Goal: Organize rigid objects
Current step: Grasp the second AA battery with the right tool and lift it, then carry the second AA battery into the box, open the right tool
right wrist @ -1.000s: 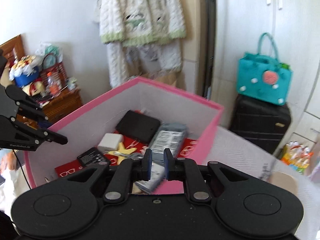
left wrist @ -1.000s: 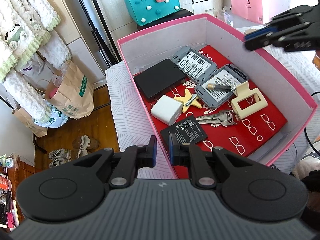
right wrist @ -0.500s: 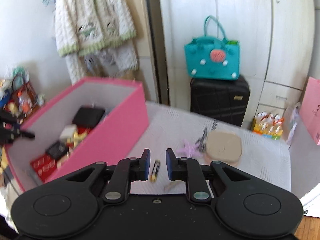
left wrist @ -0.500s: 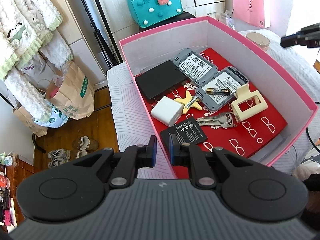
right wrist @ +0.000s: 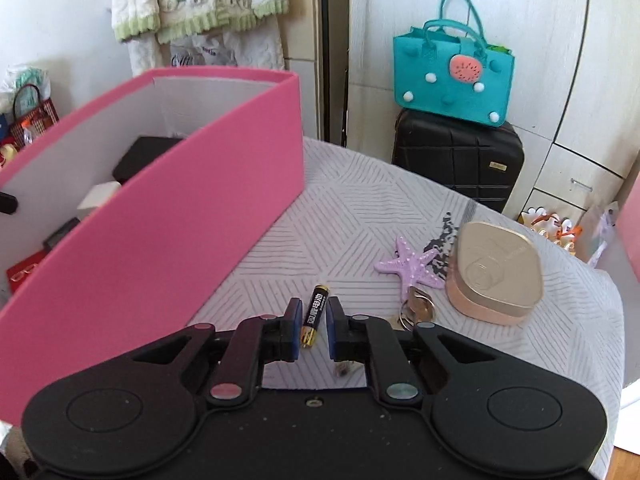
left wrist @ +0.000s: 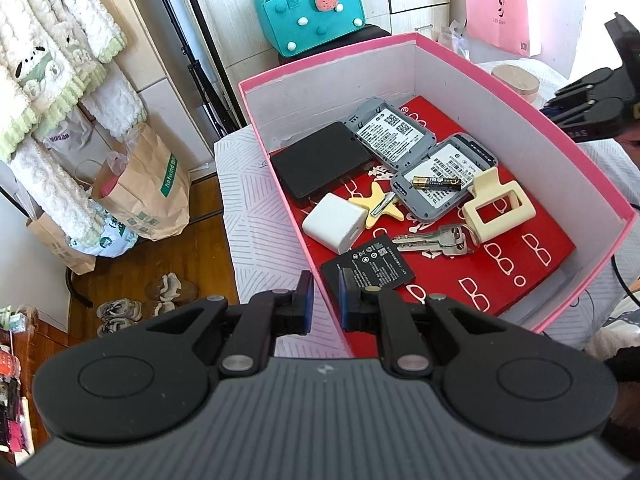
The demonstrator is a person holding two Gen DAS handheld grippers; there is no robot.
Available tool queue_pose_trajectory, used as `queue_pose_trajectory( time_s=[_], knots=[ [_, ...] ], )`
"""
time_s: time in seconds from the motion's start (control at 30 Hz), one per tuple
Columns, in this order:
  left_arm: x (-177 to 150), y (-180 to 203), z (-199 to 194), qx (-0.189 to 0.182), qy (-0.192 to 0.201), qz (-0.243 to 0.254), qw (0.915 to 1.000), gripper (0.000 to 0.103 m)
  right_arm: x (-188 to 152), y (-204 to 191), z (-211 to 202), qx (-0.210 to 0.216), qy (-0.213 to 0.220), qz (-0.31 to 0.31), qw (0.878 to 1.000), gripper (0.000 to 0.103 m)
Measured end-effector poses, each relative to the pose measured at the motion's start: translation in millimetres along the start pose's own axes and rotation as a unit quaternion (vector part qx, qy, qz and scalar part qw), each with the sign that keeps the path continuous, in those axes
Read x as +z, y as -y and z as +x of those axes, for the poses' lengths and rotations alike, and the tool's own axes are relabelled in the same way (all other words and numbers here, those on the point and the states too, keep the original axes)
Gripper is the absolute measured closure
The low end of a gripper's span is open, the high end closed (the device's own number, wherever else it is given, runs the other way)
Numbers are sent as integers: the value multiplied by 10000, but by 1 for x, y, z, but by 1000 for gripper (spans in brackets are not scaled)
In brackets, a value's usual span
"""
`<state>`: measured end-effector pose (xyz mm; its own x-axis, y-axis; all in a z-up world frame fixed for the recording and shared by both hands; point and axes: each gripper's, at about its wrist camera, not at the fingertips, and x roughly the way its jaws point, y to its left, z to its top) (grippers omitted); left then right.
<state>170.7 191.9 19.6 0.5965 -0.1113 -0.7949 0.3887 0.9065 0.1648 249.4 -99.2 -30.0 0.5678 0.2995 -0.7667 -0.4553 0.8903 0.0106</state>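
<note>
We find the battery (right wrist: 316, 312) lying on the striped cloth (right wrist: 360, 208) just beside the pink box (right wrist: 192, 200), between the right gripper (right wrist: 313, 328) pads, which are closing but not yet pressing. The left gripper (left wrist: 323, 300) hangs clenched and empty over the box. The battery looks light, stiff and smooth, likely to roll; pinch its middle.

A lived-in home, likely a bedroom: white wardrobe doors (right wrist: 580, 80) stand behind a black suitcase (right wrist: 456, 156). A teal handbag (right wrist: 452, 72) sits on the suitcase, knitted clothes (right wrist: 192, 4) hang to its left, and shoes (left wrist: 120, 308) lie on the wooden floor.
</note>
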Motion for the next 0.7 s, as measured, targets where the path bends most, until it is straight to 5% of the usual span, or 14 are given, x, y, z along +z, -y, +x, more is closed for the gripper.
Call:
queue_pose_trajectory(
  time_s=[0.43, 0.7],
  knots=[
    [-1, 1, 0, 12, -6, -13, 10000, 92, -6, 6, 2, 29, -1, 148, 9999, 92],
    [-1, 1, 0, 6, -4, -19, 10000, 92, 13, -9, -42, 171, 590, 8, 9981, 92]
  ],
)
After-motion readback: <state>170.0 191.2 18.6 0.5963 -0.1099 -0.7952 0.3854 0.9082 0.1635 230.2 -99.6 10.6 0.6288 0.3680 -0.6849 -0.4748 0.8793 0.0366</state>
